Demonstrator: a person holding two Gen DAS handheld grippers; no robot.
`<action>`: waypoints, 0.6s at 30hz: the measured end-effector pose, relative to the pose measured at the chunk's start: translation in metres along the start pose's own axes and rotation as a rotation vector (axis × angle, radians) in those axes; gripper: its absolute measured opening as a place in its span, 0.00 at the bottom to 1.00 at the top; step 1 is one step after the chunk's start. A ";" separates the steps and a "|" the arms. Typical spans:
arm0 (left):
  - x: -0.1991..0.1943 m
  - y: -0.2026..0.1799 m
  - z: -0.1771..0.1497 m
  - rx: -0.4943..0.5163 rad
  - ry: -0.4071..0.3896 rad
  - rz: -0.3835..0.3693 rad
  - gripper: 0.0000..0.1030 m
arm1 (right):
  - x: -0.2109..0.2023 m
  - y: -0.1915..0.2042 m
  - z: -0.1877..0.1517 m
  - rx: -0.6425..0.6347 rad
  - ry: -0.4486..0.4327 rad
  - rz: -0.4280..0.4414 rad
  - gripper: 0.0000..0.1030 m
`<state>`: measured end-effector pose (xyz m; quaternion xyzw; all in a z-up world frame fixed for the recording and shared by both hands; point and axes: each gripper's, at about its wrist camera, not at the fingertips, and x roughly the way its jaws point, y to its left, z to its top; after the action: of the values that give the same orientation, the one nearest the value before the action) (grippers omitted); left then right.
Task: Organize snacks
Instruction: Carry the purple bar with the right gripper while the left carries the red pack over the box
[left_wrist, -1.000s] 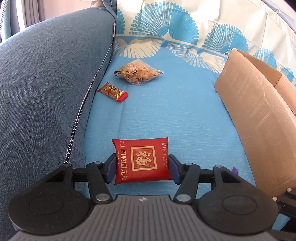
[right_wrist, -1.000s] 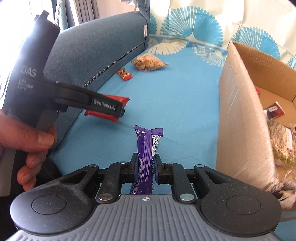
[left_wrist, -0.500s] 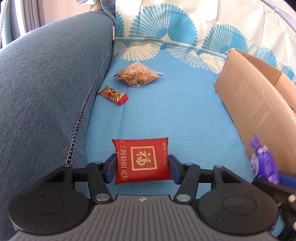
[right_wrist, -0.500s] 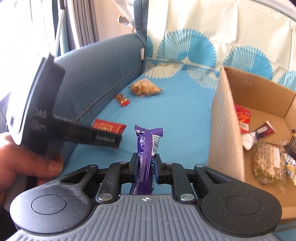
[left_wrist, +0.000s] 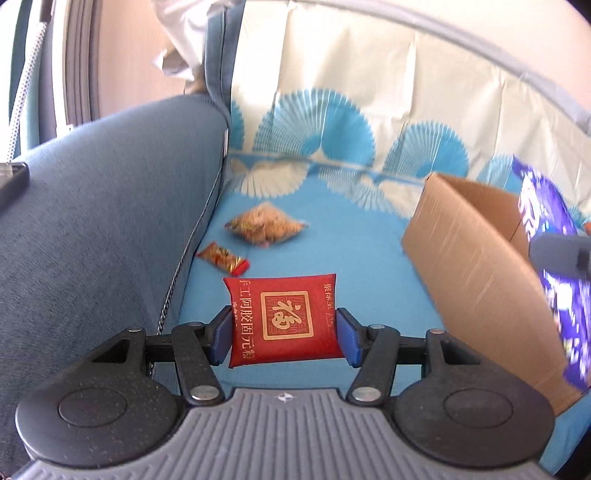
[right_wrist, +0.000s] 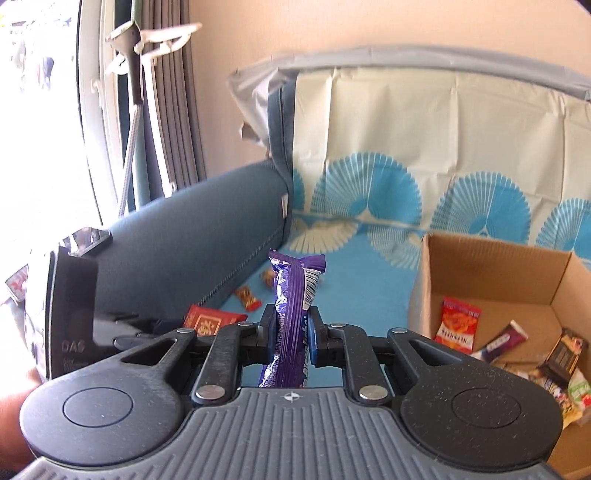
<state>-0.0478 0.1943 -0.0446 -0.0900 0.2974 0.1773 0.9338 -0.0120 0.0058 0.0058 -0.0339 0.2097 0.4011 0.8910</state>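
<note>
My left gripper (left_wrist: 282, 334) is shut on a flat red packet with gold characters (left_wrist: 282, 319), held above the blue sofa seat. My right gripper (right_wrist: 291, 338) is shut on a purple snack bar (right_wrist: 293, 314) that stands upright between its fingers, raised high beside the open cardboard box (right_wrist: 491, 258). That bar also shows blurred at the right edge of the left wrist view (left_wrist: 554, 266). The box (left_wrist: 472, 258) holds several snack packets, among them a red one (right_wrist: 458, 325). The red packet shows in the right wrist view (right_wrist: 212, 319).
A clear bag of brown snacks (left_wrist: 266, 227) and a small red-orange candy wrapper (left_wrist: 221, 258) lie on the seat by the blue-grey armrest (left_wrist: 110, 221). The patterned backrest cover (left_wrist: 369, 110) rises behind. A curtain and window (right_wrist: 92, 110) stand at the left.
Both grippers have risen with their snacks. The right gripper has lifted to box-rim height, so the box's inside and the wall behind the sofa have come into view. The purple bar has entered the left wrist view.
</note>
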 end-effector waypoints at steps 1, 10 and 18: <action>0.000 0.000 0.000 -0.001 0.002 -0.011 0.61 | -0.003 -0.002 0.003 0.002 -0.015 0.000 0.17; 0.006 -0.012 0.005 -0.013 0.041 0.000 0.61 | -0.018 -0.038 0.017 0.055 -0.080 -0.041 0.17; -0.014 -0.082 0.035 0.012 -0.031 -0.098 0.61 | -0.034 -0.099 0.022 0.170 -0.134 -0.164 0.16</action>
<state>-0.0089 0.1247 -0.0031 -0.0961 0.2794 0.1308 0.9464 0.0475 -0.0800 0.0288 0.0517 0.1795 0.3092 0.9325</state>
